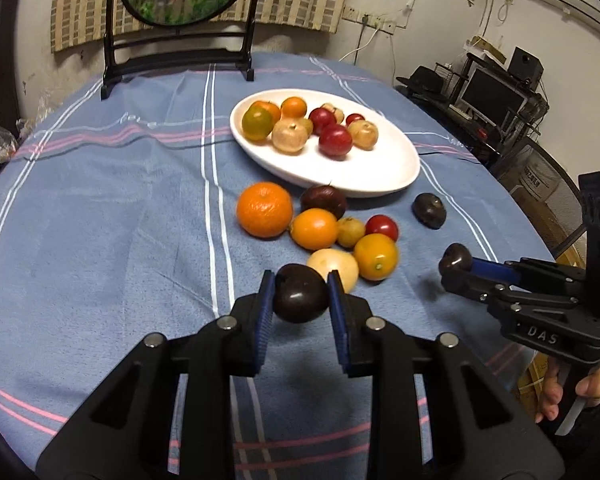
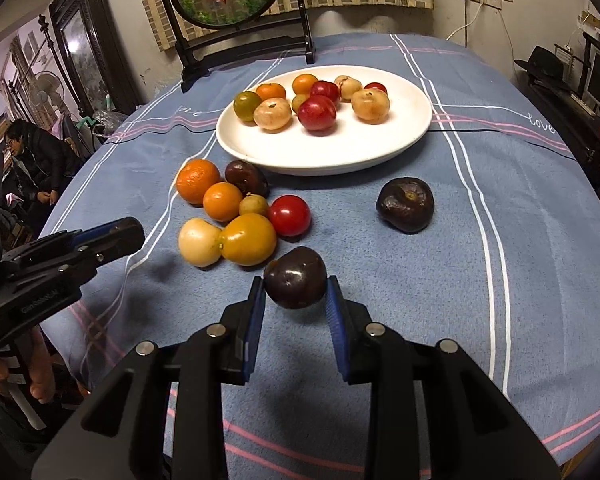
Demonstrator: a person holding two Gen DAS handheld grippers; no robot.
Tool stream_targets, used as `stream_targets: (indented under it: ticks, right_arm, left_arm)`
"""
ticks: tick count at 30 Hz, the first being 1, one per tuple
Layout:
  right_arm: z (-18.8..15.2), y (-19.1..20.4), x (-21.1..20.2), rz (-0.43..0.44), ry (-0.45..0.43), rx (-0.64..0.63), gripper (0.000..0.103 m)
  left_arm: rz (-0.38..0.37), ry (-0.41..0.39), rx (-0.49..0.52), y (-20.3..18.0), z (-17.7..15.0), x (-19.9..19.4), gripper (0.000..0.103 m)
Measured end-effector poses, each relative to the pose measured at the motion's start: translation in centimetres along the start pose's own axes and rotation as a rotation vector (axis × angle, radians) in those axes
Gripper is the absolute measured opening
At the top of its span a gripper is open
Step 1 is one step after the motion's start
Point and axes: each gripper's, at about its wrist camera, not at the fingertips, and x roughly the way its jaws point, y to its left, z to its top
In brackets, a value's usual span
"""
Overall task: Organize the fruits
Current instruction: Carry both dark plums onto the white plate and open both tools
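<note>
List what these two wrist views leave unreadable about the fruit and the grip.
- Underside of the dark purple fruit in the left gripper: left wrist view, faces away from the camera.
- Rear fruits on the white oval plate: both views, front fruits overlap them, so no exact count.
- Fruit in the right gripper: left wrist view, partly covered by the fingers.
- Cloth lettering: small and warped.

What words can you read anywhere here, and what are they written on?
"DAS": raised letters on the right gripper body.
"love": white script on the tablecloth, right side.
A second script word on the tablecloth, left of the plate: too blurred to be sure.
Pale lettering on the left gripper body: too blurred to read.
Wall papers and a box label in the background: too small to read.
</note>
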Motion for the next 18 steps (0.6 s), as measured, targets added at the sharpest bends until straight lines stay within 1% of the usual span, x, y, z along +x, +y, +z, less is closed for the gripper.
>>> stream_targets:
  ticks: [5, 7, 9, 11, 13, 15, 18]
  right_arm:
    - [1.0, -0.7, -0.3, 0.006, -0.011, 0.000, 0.031]
    - [2.4, -1.1, -0.3, 0.002, -0.023, -0.008, 0.031]
    - [4.1, -1.3, -0.1, -0.010, -0.033, -0.024, 0.031]
    - [6.7, -1.8, 0.8, -0.012, -0.032, -0.038, 0.031]
    - [8.9, -2.2, 2.2, -0.012, -0.019, -0.041, 0.031]
    - [11.1, -2.5, 4.1, -0.033, -0.012, -0.055, 0.031]
    - [12.6, -3.2, 6.3, -0.076, -0.011, -0.059, 0.031]
  left_arm:
    - [0.015, -0.005, 0.034, -0.6, 1.7, 0.1, 0.027]
    - [0.014, -0.003, 0.042, -0.6, 3.2, 0.6, 0.027]
    - [0.029, -0.010, 0.052, -0.5, 4.9, 1.3, 0.027]
    - [0.039, -0.009, 0.060, -0.4, 7.3, 2.6, 0.027]
    - [0.039, 0.008, 0.044, 0.1, 10.0, 4.5, 0.027]
    - [0.048, 0.022, 0.035, 0.4, 12.0, 6.5, 0.027]
    - [0.055, 0.068, 0.018, 0.9, 13.8, 9.6, 0.027]
